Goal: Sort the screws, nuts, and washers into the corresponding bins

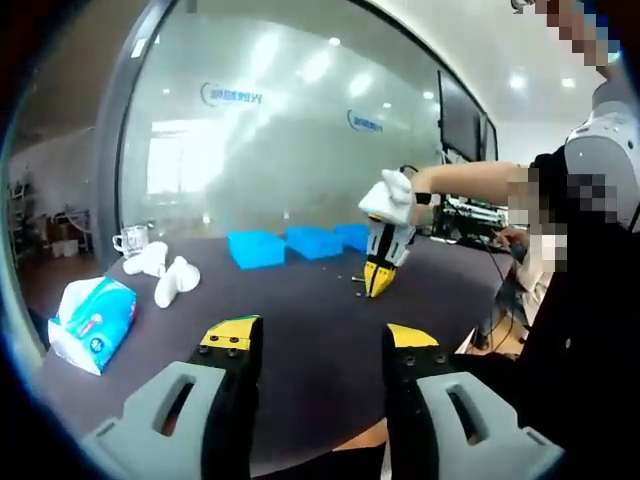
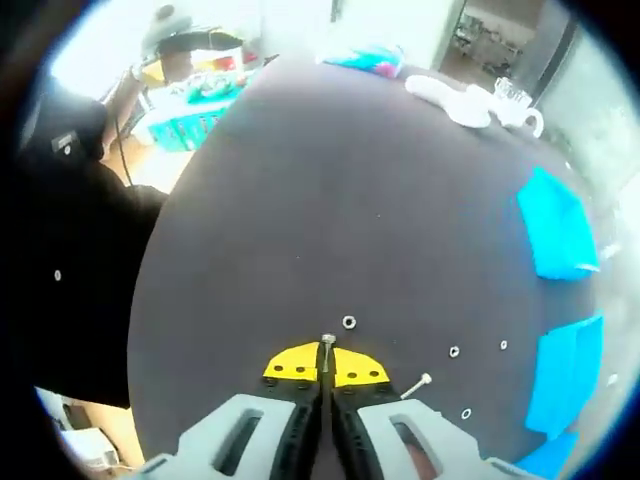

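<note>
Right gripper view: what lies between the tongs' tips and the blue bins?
Loose hardware on dark table: a nut, a screw, small washers before the bins.

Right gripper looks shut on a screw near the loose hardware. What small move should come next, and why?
Probably lift the right gripper and carry it toward the blue bins: its jaws are shut on a screw, while a nut and another screw lie loose on the table.

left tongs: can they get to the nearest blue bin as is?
Probably yes. The left tongs are open and empty, and bare dark table lies between them and the nearest blue bin. The right tongs stand off to the side.
</note>
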`<state>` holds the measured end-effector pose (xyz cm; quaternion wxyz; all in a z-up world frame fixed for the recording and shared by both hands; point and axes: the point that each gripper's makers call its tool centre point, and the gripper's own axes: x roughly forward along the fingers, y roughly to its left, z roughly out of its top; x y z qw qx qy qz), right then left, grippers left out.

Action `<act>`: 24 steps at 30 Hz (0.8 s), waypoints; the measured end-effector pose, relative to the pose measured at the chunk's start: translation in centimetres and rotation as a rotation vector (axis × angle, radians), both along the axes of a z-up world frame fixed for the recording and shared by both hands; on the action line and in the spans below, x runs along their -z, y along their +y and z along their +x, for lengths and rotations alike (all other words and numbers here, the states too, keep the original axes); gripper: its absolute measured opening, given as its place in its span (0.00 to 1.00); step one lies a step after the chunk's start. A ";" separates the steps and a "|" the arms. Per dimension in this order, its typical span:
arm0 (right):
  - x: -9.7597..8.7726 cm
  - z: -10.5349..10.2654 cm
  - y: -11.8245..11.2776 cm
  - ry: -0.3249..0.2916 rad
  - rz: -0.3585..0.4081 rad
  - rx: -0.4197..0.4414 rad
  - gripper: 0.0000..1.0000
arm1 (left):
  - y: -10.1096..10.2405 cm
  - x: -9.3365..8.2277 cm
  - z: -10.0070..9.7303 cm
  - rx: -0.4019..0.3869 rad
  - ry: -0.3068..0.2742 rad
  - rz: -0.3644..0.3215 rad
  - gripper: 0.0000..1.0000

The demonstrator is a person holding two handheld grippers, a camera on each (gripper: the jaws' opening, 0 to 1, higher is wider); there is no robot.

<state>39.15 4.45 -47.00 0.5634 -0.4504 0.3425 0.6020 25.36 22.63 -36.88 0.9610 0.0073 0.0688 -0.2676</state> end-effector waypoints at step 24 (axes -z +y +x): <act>-5.0 -1.8 -3.3 -0.006 0.444 0.250 0.00 | -2.1 -1.4 0.4 0.046 -0.032 0.000 0.47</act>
